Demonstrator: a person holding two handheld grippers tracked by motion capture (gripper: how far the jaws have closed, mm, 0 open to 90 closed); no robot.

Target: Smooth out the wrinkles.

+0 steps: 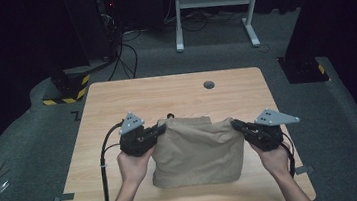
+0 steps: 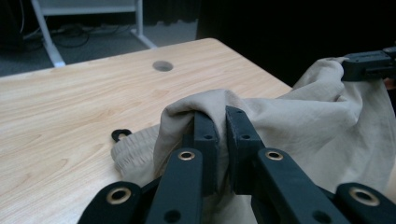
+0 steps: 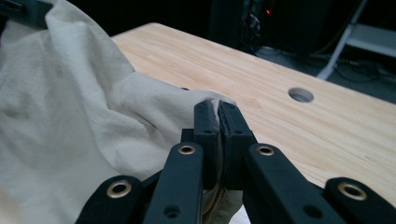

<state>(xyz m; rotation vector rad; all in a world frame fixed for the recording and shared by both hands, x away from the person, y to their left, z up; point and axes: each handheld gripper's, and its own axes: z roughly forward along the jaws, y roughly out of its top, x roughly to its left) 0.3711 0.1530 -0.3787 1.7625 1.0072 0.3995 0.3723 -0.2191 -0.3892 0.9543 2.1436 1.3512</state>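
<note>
Two grippers hold one beige cloth (image 1: 196, 151) by its top corners over the near half of the table (image 1: 115, 94). In the high view the left hand (image 1: 133, 165) comes up from the bottom edge, forearm angled slightly inward, wrapped under the left gripper (image 1: 162, 128), which points right and a little away from the person. The right hand (image 1: 272, 157) mirrors it, and the right gripper (image 1: 234, 123) points left toward the other. The cloth hangs between them as a slack, roughly square panel, its upper edge sagging a little and its lower edge seemingly on the table near the front edge, though this angle does not make that contact certain. A small black ring (image 1: 170, 115) lies just behind the cloth's upper left corner, and a round hole (image 1: 209, 84) sits in the table farther back.

In the left gripper view the fingers (image 2: 205, 135) stand narrow, pinched on a bunched fold of cloth (image 2: 289, 121) that wraps over their tips. The ring (image 2: 121, 135) lies on the wood beside a ribbed hem, and the right gripper (image 2: 345, 69) clamps the far corner at the upper right.

In the right gripper view the fingers (image 3: 206, 119) are nearly together, nipping a thin corner of cloth (image 3: 70, 116), which spreads away to the left. The hole (image 3: 300, 94) shows beyond.
</note>
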